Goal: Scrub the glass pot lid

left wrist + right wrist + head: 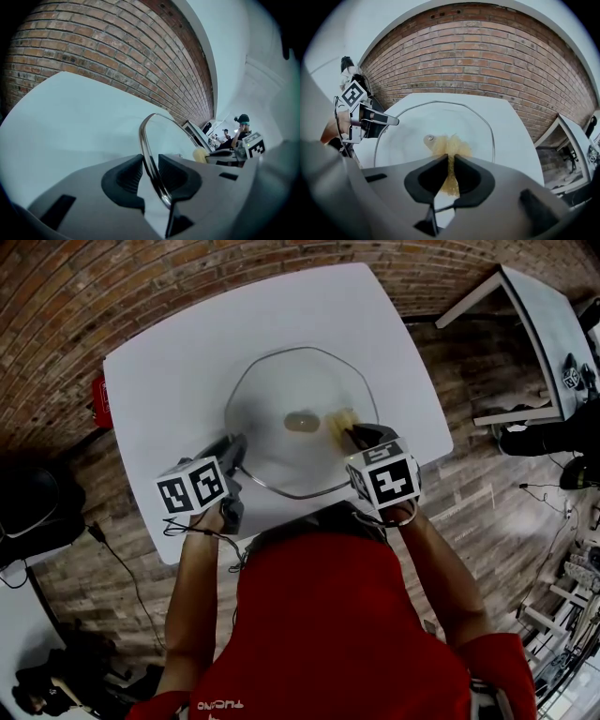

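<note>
The round glass pot lid lies on the white table, its knob at the centre. My left gripper is shut on the lid's metal rim at its near left edge; in the left gripper view the rim runs between the dark pads. My right gripper is shut on a yellowish scrubber, which rests on the glass just right of the knob. In the right gripper view the scrubber spreads over the lid beside the centre screw, and the left gripper shows at the left.
A second white table stands to the right, with dark gear beside it. A red object sits at the table's left edge. A black chair and cables are on the wooden floor at the left. A brick wall is behind.
</note>
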The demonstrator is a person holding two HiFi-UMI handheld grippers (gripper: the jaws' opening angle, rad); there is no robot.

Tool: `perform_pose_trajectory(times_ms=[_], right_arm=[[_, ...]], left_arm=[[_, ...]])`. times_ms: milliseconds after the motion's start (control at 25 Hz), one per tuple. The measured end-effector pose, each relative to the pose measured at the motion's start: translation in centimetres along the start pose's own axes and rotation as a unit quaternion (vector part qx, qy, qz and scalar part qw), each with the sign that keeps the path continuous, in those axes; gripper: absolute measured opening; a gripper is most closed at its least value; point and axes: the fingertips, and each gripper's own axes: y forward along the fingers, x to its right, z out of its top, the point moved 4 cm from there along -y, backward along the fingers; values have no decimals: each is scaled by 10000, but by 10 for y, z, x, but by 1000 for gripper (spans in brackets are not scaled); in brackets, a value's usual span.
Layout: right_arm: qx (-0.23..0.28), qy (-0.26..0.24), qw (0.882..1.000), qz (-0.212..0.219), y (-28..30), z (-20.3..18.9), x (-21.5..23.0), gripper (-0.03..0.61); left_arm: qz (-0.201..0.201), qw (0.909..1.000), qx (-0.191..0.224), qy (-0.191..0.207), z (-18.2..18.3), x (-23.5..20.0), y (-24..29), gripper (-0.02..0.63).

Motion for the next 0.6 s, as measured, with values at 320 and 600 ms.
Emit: perform_pose_trajectory(times_ms=[320, 600], right_arm=[[102, -43, 9999, 71, -2, 8, 2, 52], [420, -90, 9987, 277, 6, 31, -12, 52]], left_arm=[[35, 10000, 25, 20, 0, 2, 0, 114], [18, 9999, 154, 73, -2, 2, -4, 147]])
